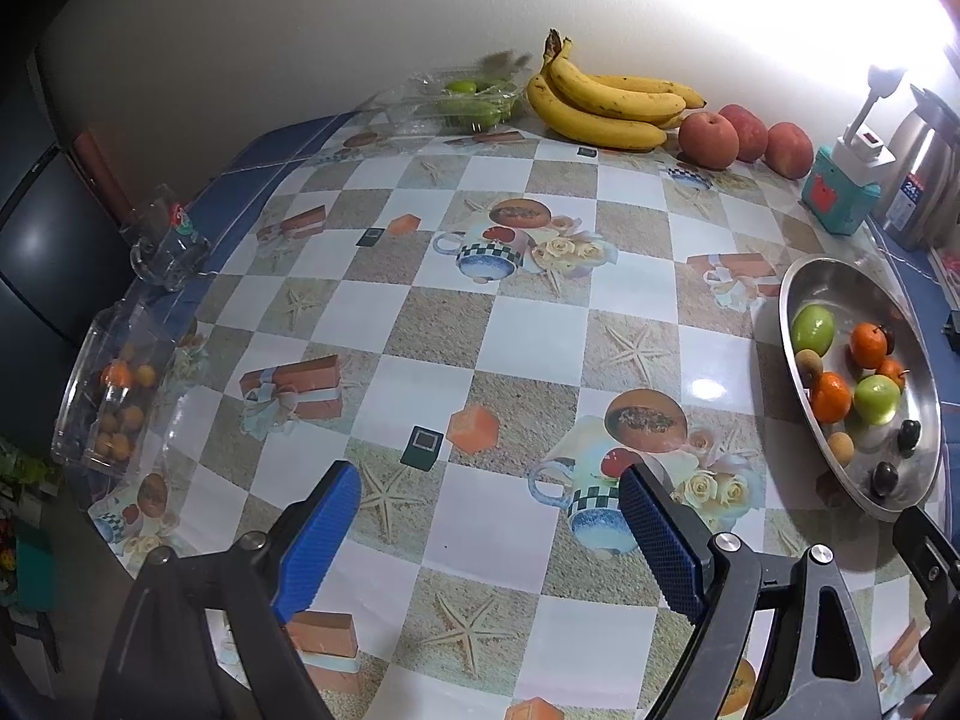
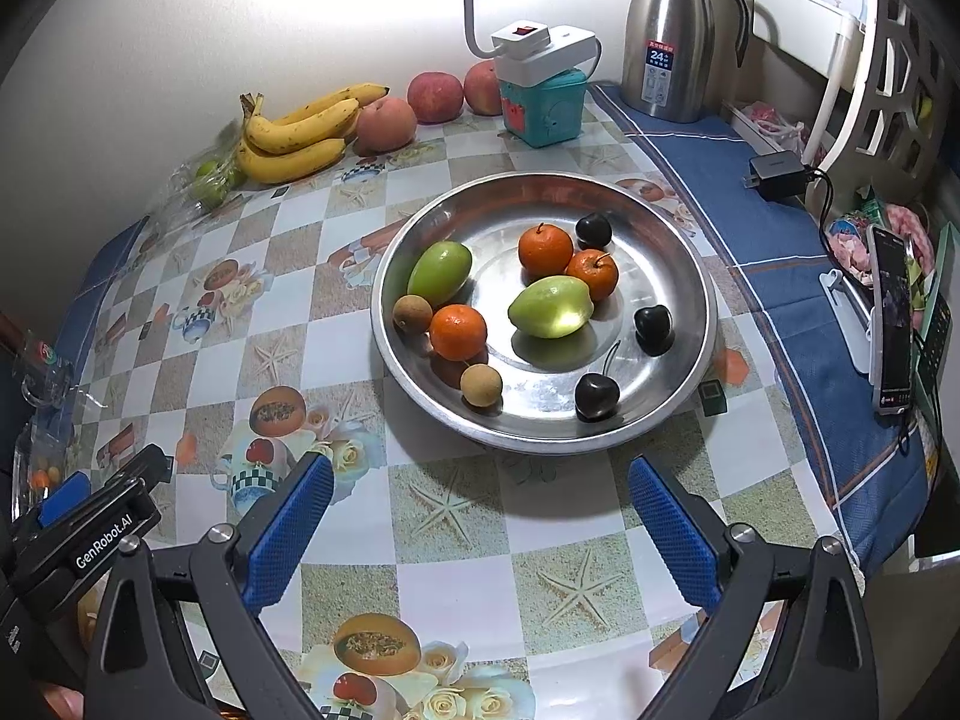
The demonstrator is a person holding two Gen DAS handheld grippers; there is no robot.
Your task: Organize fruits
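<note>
Right wrist view: a steel dish sits mid-worktop holding mixed small fruit, namely two green fruits, three small oranges, two brown longans and three dark cherries, all loose and unsorted by kind. Both claws hover wide open and empty above the chequered cloth: the right claw faces the dish from its near side, while the left claw hangs over bare cloth with the dish at its right edge. Along the far wall lie a bunch of bananas, three peaches and a clear pack of green fruit; a clear tub at the left edge holds more small orange and brown fruit. Such an arrangement would fit either a dish being filled from the packs or one being emptied into them, and nothing here decides between the two. A thermos jug and a teal box stand far right, clear of the fruit.
</note>
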